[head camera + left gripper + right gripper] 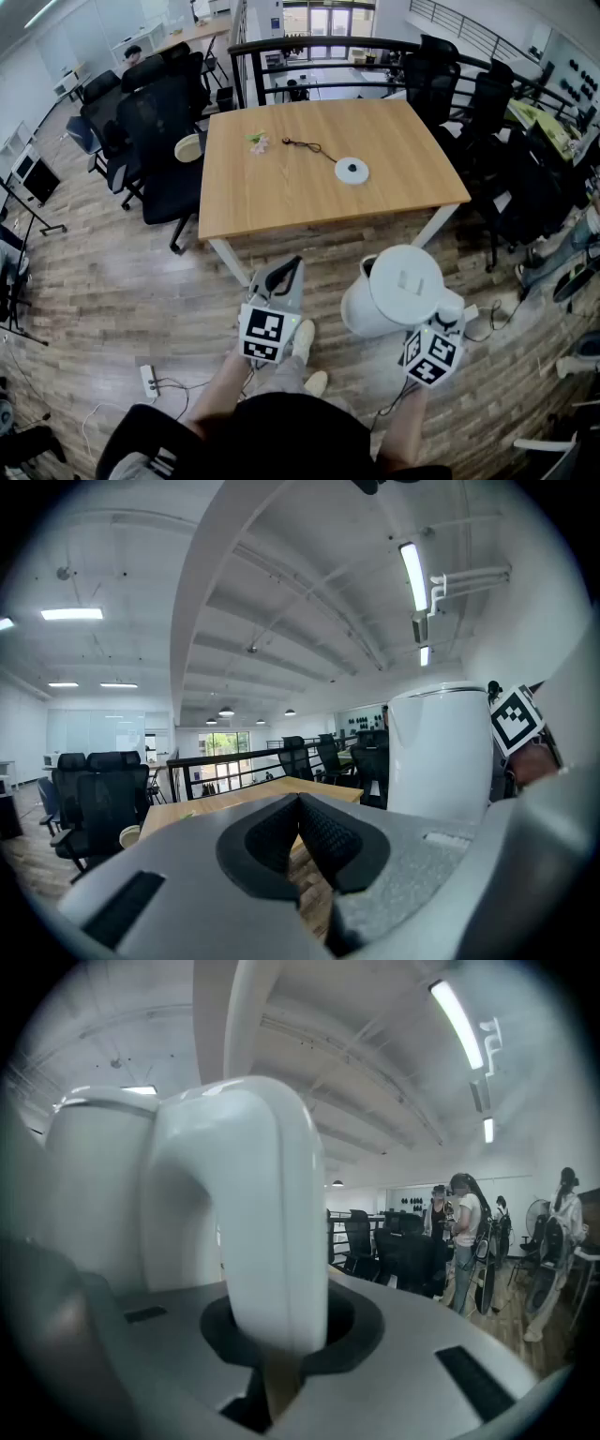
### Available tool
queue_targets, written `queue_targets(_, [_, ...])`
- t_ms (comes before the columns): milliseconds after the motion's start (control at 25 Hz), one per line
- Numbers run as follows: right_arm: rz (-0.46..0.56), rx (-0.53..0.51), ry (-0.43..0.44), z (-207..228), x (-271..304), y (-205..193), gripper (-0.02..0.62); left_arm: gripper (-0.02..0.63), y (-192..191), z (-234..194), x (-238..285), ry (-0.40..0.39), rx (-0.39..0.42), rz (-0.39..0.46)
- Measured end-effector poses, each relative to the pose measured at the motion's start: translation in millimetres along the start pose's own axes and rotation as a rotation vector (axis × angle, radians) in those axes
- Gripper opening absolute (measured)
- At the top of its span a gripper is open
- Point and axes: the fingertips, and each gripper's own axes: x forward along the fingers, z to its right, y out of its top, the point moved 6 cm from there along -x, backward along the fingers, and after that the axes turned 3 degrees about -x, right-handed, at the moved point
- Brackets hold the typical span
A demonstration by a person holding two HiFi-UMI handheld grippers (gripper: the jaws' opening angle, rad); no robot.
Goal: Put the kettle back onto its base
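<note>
A white electric kettle (392, 291) hangs in the air in front of the wooden table (272, 187), off its near edge. My right gripper (448, 317) is shut on the kettle's handle (267, 1241), which fills the right gripper view. The kettle's round white base (352, 170) lies on the table right of centre, with a dark cord (305, 145) running off to its left. My left gripper (292, 269) floats to the kettle's left, jaws closed together with nothing between them. In the left gripper view the kettle (441, 752) stands at the right.
Black office chairs (155, 131) crowd the table's left side and far right. A small green and pink object (257, 142) lies on the table near the cord. A railing (309, 56) runs behind the table. A power strip (148, 380) lies on the wood floor. People stand at the right in the right gripper view.
</note>
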Motion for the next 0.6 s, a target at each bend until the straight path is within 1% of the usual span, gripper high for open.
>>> queue_targets(320, [-0.005,-0.011,0.009,-1,5,-1,0.044,0.0,-2,1,7,-0.005,-0.001,-0.005])
queue_targets(600, [0.001,0.013,0.007,4,19,-1,0.041,0.0,-3,1,26,-0.015,-0.005,-0.013])
